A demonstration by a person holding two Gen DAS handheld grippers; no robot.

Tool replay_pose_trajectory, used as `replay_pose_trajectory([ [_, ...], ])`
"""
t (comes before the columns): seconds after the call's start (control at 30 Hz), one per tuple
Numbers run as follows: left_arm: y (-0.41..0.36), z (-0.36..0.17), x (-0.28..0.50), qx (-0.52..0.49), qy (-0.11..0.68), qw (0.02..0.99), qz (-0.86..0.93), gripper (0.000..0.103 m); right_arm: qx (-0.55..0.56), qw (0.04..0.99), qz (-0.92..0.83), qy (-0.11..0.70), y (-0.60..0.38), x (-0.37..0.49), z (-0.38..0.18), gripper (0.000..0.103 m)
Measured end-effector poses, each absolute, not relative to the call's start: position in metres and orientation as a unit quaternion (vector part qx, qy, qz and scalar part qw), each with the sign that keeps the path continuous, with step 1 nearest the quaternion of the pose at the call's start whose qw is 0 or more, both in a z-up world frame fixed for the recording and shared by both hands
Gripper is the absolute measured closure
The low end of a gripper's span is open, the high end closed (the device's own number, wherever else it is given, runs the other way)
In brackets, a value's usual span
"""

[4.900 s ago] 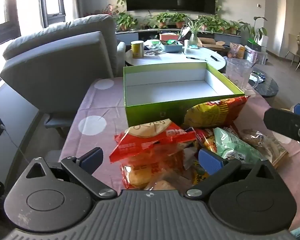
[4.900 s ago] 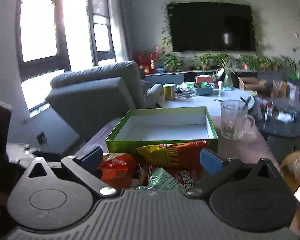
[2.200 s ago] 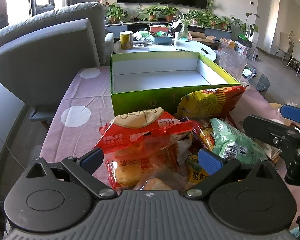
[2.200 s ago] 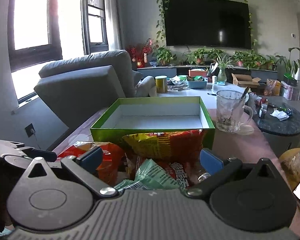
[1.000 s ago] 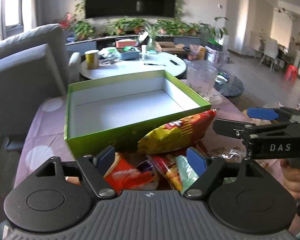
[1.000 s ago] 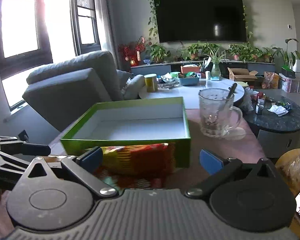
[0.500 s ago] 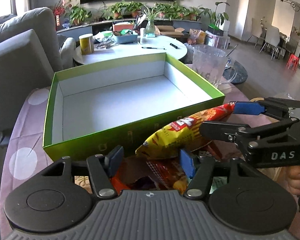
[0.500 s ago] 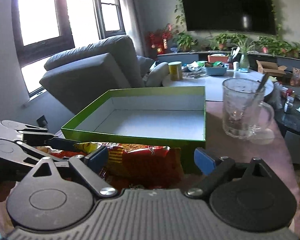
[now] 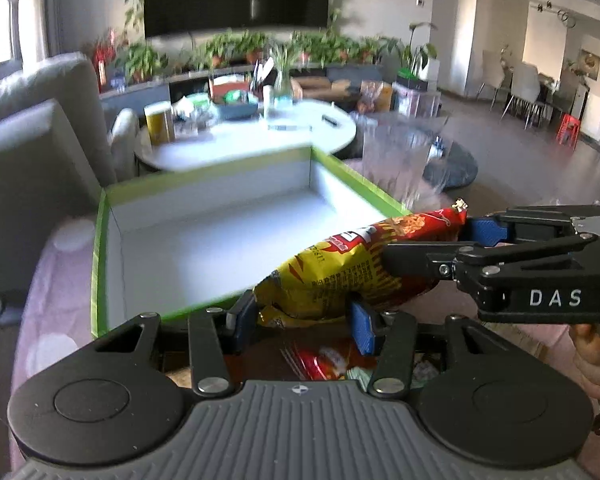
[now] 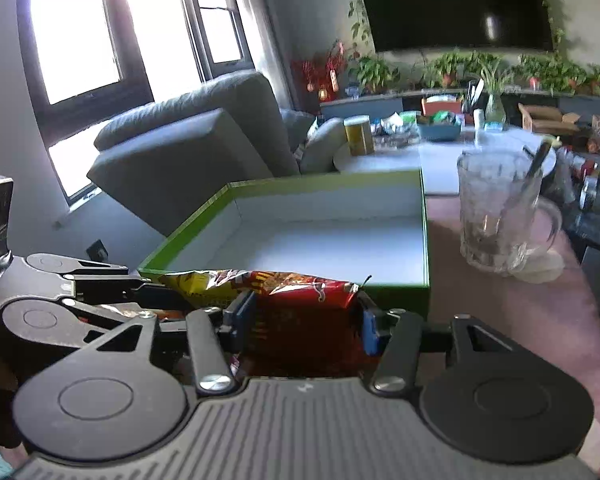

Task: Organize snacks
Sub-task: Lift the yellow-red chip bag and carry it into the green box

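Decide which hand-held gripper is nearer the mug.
Right hand-held gripper: it clamps the chip bag's red end on the mug's side; the left hand-held gripper, jaws just closing on the yellow end, is farther.

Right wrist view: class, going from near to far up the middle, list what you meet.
Red-and-yellow crinkly snack bag → green cardboard box with white inside → round white table → row of potted green plants → black wall television.

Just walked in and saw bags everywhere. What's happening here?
A person is sorting snacks with a handheld gripper in each hand. Both hold one yellow-and-red chip bag just in front of the green box, which has nothing in it yet. The left gripper has just been closing on one end; the right gripper clamps the other. More packets lie below.
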State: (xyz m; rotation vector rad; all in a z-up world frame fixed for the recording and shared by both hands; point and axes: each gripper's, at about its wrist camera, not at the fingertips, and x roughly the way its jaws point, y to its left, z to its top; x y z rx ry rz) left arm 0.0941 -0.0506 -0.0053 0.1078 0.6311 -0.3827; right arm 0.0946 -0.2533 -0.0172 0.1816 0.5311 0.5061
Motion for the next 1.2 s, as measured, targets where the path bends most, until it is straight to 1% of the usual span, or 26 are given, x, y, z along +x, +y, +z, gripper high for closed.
replay_pose_trajectory([
  [0.3, -0.024, 0.046, 0.081, 0.069, 0.239, 0.955, -0.163, 0.057, 0.106, 0.938, 0.247, 0.218, -0.237, 0.093, 0.031, 0.027],
  [0.47, -0.005, 0.054, 0.093, 0.057, 0.241, 0.958, -0.147, 0.057, 0.104, 0.938, 0.257, 0.21, -0.218, 0.104, 0.04, 0.027],
  [1.0, 0.031, 0.009, 0.137, 0.023, 0.319, 0.94, -0.122, 0.057, 0.151, 0.902, 0.256, 0.314, -0.187, 0.152, 0.002, 0.027],
  [1.13, 0.033, 0.004, 0.14, 0.011, 0.33, 0.936, -0.123, 0.051, 0.155, 0.896, 0.259, 0.326, -0.183, 0.155, -0.001, 0.027],
  [1.2, 0.034, 0.003, 0.143, 0.002, 0.337, 0.933, -0.124, 0.045, 0.153, 0.894, 0.263, 0.329, -0.181, 0.157, 0.0, 0.027],
])
